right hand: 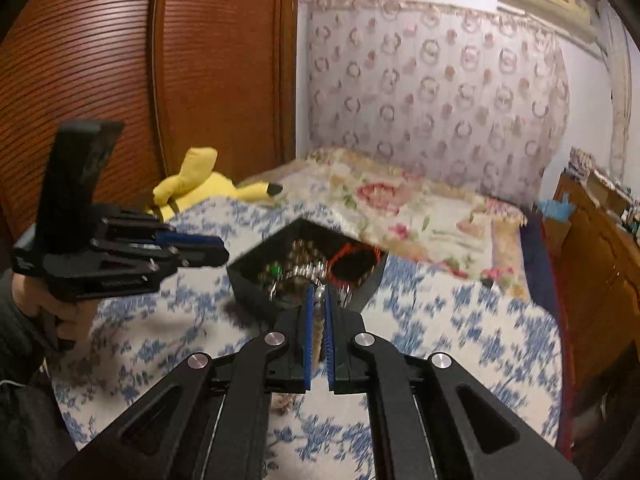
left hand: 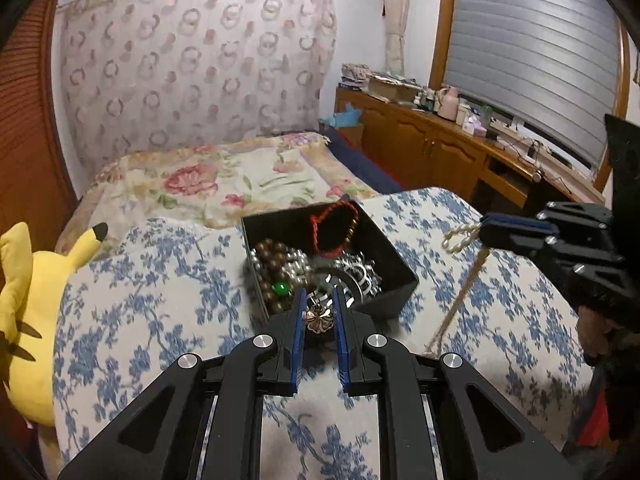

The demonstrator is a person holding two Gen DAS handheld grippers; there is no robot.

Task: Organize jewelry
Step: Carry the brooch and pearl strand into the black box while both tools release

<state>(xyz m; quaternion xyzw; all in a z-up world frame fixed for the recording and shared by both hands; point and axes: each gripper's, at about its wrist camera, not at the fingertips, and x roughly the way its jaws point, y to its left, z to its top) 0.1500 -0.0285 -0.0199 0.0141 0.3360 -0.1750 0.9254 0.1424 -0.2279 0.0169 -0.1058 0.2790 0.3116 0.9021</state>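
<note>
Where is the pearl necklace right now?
The pearl necklace hangs from the right gripper, up above the blue flowered blanket, to the right of the black box in the left wrist view.

Black tools (left hand: 320, 304), blue pads (right hand: 308, 332), silver screws

Bed (left hand: 224, 184) w/ floral quilt, wood wardrobe (right hand: 120, 60), shuttered window (left hand: 532, 52)

Free room around the black box

Open quilt (left hand: 160, 300) is left on both sides of the box (left hand: 396, 280); passage is blocked leftward by the yellow plush toy (left hand: 28, 304), rightward by the wooden cabinet (left hand: 420, 140).
</note>
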